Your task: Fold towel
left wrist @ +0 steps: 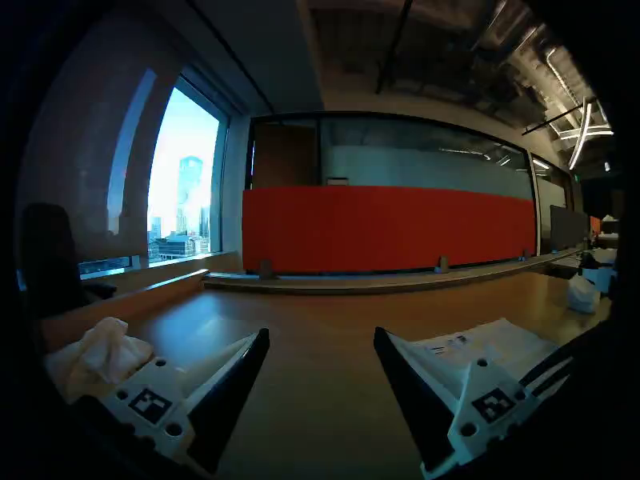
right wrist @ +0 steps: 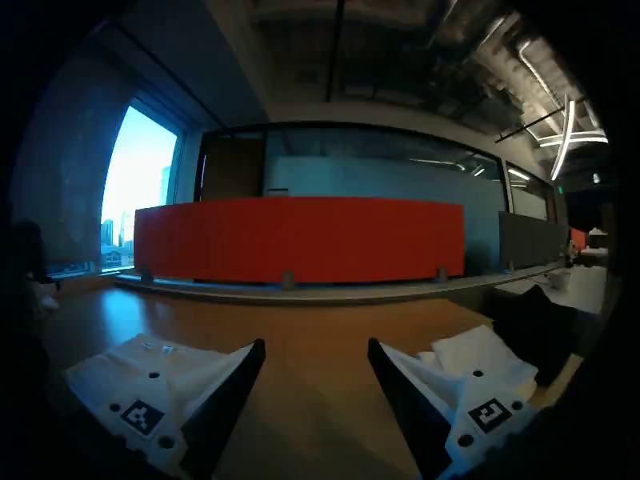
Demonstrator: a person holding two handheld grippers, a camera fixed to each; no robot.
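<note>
Hovering over the wooden desk (left wrist: 336,308), the left gripper (left wrist: 320,332) and the right gripper (right wrist: 316,344) are both wide open and hold nothing. A crumpled towel (left wrist: 100,352) lies beside the left gripper. It looks soft, light and floppy, so pinching a corner seems best.

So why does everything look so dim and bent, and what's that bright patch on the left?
Left gripper view: the window is far brighter than the dim room around it; right gripper view: the red partition bows from fisheye distortion, and the ceiling light glares.
</note>
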